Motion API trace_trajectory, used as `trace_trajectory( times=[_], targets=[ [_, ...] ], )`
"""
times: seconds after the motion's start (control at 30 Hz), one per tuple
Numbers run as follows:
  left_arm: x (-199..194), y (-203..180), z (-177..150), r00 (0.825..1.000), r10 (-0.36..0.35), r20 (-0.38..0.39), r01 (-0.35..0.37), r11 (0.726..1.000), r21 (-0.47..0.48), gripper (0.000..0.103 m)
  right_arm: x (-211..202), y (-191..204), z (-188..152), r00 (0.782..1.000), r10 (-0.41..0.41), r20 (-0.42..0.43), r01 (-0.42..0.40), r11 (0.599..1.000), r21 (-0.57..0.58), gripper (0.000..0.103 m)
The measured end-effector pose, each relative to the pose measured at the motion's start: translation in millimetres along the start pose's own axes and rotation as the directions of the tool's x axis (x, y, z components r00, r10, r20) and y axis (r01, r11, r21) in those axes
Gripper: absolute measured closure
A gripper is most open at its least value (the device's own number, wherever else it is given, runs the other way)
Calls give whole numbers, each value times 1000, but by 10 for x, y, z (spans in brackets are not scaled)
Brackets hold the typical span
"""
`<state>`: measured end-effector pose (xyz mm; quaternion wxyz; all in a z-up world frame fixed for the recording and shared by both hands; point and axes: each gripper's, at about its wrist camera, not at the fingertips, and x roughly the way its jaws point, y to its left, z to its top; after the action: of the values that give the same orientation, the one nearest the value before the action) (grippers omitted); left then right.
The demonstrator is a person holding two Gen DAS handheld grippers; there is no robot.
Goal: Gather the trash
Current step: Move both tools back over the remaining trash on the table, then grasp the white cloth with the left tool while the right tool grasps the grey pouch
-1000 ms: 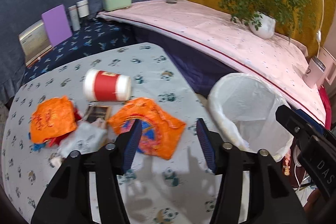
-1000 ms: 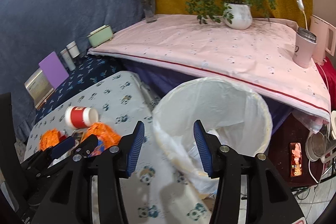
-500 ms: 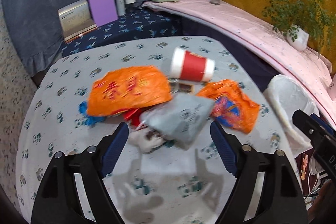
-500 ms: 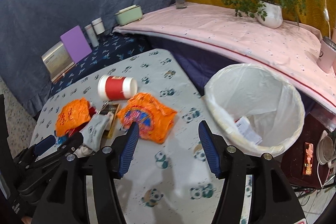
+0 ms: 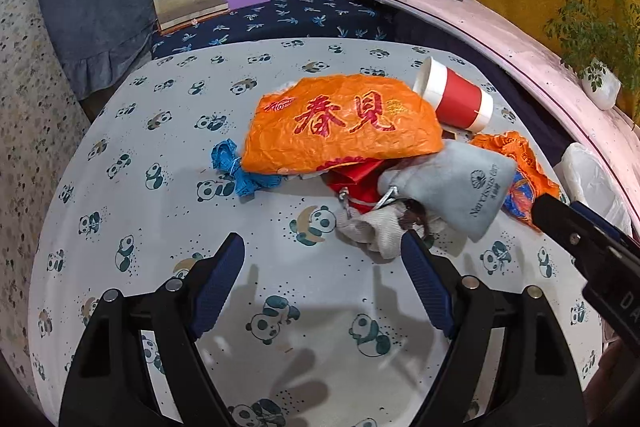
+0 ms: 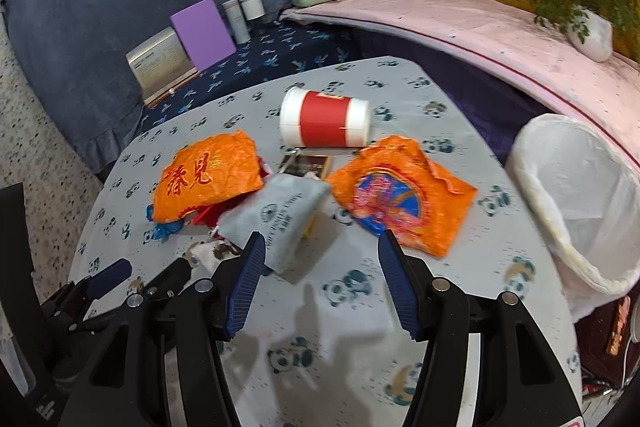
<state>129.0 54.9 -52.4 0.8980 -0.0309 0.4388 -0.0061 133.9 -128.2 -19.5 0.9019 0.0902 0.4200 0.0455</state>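
Both grippers swung from bin (image 6: 576, 211) back toward trash pile. Left gripper (image 5: 322, 265) now wide, empty; right gripper (image 6: 322, 261) half-open, empty. Pile centre-table: orange bag (image 5: 340, 125), pouch (image 5: 460, 187), cup (image 5: 454, 101) at 1 o'clock. Bin at 3 o'clock. Next pick likely imminent.

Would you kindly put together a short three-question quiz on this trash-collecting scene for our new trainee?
1. True or false: the red and white cup stands upright on the table.
2. Which lies nearest the lined bin? A) the grey pouch B) the orange wrapper with the blue fan design C) the orange wrapper with red characters
3. Fill in: neither the left hand-held gripper nor the right hand-held gripper holds ____.

Key: 1 false, it lies on its side; 2 B; 3 anything, both are open and empty.
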Motion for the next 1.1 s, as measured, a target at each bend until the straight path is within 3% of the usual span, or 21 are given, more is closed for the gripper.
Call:
trace_trajectory(
  times=[0.13, 0.3, 0.37, 0.43, 0.5, 0.53, 1.0, 1.1],
  targets=[
    [69, 37, -15, 999, -35, -14, 35, 999, -2, 19, 185, 31, 41, 999, 32, -27, -31, 999, 16, 46],
    [163, 0, 9, 998, -53, -32, 53, 999, 9, 19, 375, 30, 58, 996, 74, -58, -72, 997, 38, 48],
    [200, -21, 24, 998, -58, -35, 58, 998, 13, 19, 434, 27, 55, 993, 95, -73, -92, 995, 44, 56],
    [233, -49, 30, 997, -61, -38, 62, 998, 20, 19, 484, 38, 45, 990, 109, -90, -106, 994, 38, 79],
    [257, -79, 33, 997, -65, -39, 67, 997, 29, 20, 499, 41, 37, 988, 117, -98, -115, 993, 30, 95],
    [260, -93, 30, 997, -68, -37, 70, 997, 32, 20, 494, 45, 36, 988, 121, -95, -119, 993, 25, 97],
    [386, -435, 55, 992, -113, -54, 118, 988, 101, 21, -233, -286, 354, 988, 100, 119, -108, 992, 60, 99],
    [438, -511, 48, 991, -119, -69, 126, 985, 116, 27, -311, -386, 401, 988, 72, 139, -83, 994, 72, 99]
  ],
)
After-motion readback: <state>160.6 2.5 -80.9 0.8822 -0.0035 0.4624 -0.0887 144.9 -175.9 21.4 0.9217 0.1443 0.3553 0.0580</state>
